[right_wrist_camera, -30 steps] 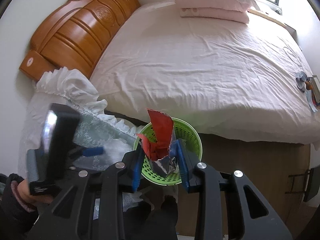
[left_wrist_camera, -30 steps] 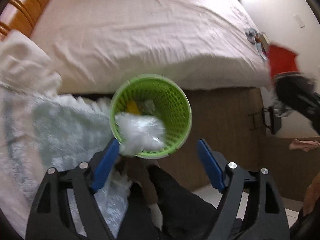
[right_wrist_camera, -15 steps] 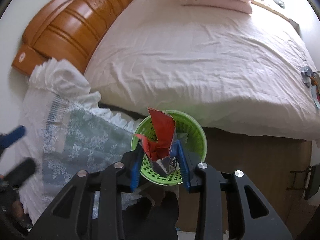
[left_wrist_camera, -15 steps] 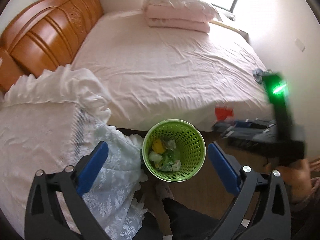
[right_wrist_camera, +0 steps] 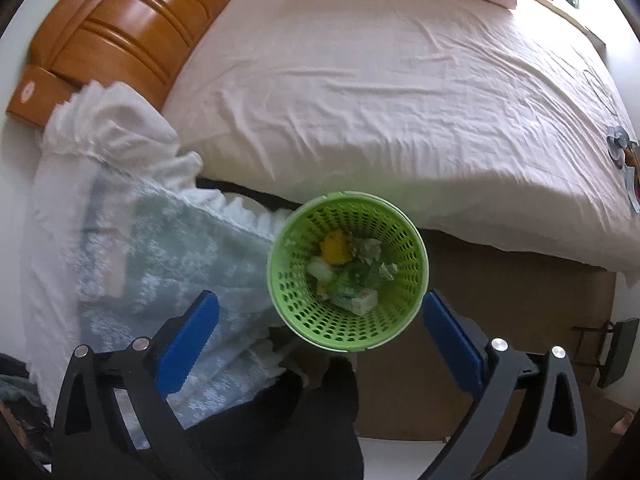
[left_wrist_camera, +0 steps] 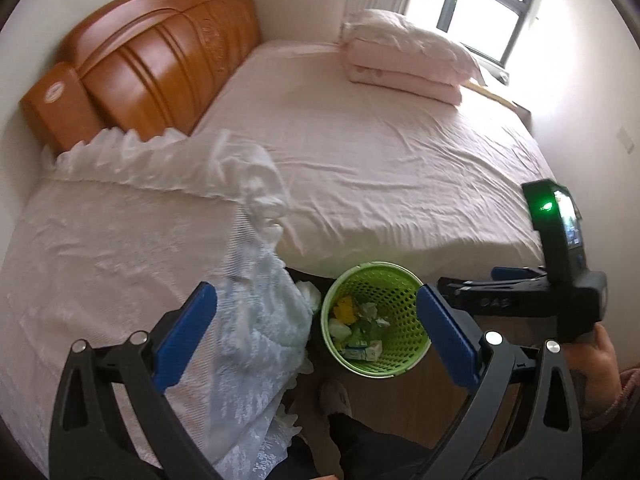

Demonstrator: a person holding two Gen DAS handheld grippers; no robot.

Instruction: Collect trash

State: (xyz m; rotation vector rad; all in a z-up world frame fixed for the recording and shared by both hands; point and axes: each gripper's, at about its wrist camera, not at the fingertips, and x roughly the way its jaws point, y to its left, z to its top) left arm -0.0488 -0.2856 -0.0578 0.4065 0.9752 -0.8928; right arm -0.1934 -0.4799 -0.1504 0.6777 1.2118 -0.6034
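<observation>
The right tool (right_wrist_camera: 320,330) hung directly over the green basket (right_wrist_camera: 347,270), its jaws having just been opening, now wide with nothing between them. The basket stood on the floor against the bed (right_wrist_camera: 400,80), beside a lace-draped tabletop (right_wrist_camera: 160,248), holding a yellow scrap (right_wrist_camera: 335,249), crumpled paper and a small carton (right_wrist_camera: 357,299). The left tool (left_wrist_camera: 316,332) was also spread wide and empty, higher and further off. Remaining trash probably lay at the bed's far edge (right_wrist_camera: 624,152), nearer the right tool.
</observation>
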